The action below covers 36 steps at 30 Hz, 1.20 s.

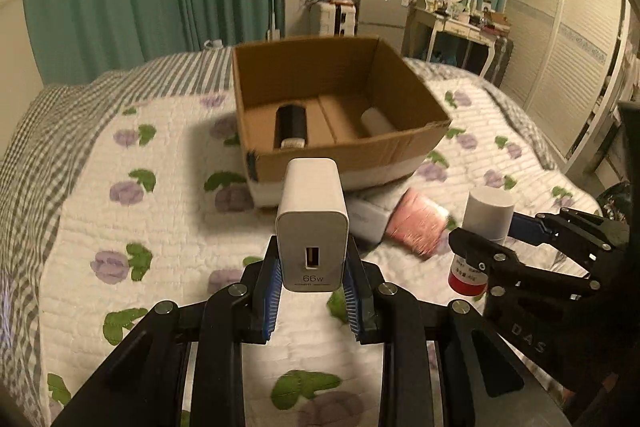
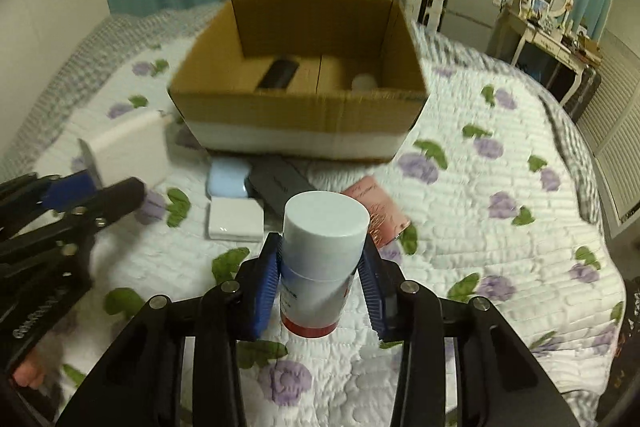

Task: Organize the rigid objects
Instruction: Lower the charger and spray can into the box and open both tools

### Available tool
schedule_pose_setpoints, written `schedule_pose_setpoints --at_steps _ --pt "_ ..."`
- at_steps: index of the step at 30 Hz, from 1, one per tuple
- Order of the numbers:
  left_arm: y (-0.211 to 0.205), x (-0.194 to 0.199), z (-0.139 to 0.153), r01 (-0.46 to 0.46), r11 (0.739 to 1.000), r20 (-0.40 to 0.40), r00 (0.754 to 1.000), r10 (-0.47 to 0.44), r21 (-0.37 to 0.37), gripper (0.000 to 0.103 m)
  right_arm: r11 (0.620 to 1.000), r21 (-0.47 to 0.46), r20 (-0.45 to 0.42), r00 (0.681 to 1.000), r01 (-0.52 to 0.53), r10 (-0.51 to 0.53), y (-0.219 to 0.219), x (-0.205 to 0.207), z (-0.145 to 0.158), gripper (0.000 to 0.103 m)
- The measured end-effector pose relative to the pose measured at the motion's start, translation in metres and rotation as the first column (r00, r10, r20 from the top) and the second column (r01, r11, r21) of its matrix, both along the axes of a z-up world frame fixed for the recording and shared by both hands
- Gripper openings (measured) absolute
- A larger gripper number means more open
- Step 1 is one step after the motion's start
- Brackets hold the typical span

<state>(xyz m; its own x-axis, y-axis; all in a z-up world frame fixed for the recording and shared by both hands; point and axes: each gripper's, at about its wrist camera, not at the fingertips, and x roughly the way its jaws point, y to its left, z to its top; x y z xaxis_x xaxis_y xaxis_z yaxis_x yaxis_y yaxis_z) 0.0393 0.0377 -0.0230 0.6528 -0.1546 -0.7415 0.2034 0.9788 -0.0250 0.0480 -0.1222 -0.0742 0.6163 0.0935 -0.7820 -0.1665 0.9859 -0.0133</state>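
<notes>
Currently the left gripper (image 1: 313,291) clamps only the charger (image 1: 312,223) base; the right gripper (image 2: 320,287) pinches a round bottle (image 2: 324,259). Either may slip before the box (image 1: 340,155) at upper centre, and the motion-blurred bottle looks tilted.

Matt cardboard box (image 1: 348,157), quilted cloth bedspread (image 1: 160,227), seemingly plastic charger (image 1: 313,227)

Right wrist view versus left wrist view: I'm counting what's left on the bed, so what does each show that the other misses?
Only the right wrist view shows the light blue case, the dark flat case beside it and the white block. Only the left wrist view shows the charger's port face marked 66w. Both show the cardboard box with a black item and a white item inside, the pink packet, the left gripper shut on the charger, and the right gripper shut on the white-capped bottle.
</notes>
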Motion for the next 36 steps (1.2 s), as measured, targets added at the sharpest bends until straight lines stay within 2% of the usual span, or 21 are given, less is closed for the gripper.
schedule_pose_setpoints --at_steps 5,10,14,19,23,26,33,36 --pt "-0.009 0.002 0.015 -0.065 0.998 0.018 0.998 0.065 0.012 0.028 0.998 0.064 0.037 0.999 -0.001 -0.002 -0.010 0.004 0.032 0.038" --pt "-0.017 0.014 0.036 -0.069 0.997 0.049 0.996 0.070 -0.017 0.028 0.994 0.108 0.089 0.996 -0.029 0.019 -0.021 0.029 0.069 0.038" --pt "-0.023 0.045 0.054 -0.047 0.998 0.083 0.995 0.050 -0.032 0.028 0.994 0.077 0.114 0.991 -0.076 0.067 -0.018 0.056 0.088 0.038" --pt "-0.026 0.091 0.053 -0.057 0.998 0.084 0.995 0.057 -0.003 0.028 0.992 0.069 0.139 0.986 -0.104 0.094 -0.020 0.102 0.104 0.038" --pt "-0.030 0.125 0.041 -0.041 0.999 0.088 0.995 0.038 0.030 0.028 0.992 0.043 0.128 0.986 -0.116 0.110 -0.016 0.136 0.096 0.038" --pt "-0.032 0.150 0.024 -0.030 0.999 0.068 0.997 0.027 0.037 0.028 0.992 0.048 0.095 0.989 -0.119 0.114 -0.014 0.165 0.077 0.038" --pt "-0.032 0.177 -0.011 -0.018 0.998 0.027 1.000 0.017 0.060 0.028 0.992 0.054 0.024 0.994 -0.110 0.109 -0.011 0.205 0.032 0.038" --pt "-0.026 0.182 -0.023 -0.033 0.999 -0.003 0.999 0.033 0.037 0.028 0.995 0.059 0.013 0.996 -0.083 0.083 -0.015 0.212 0.020 0.038"
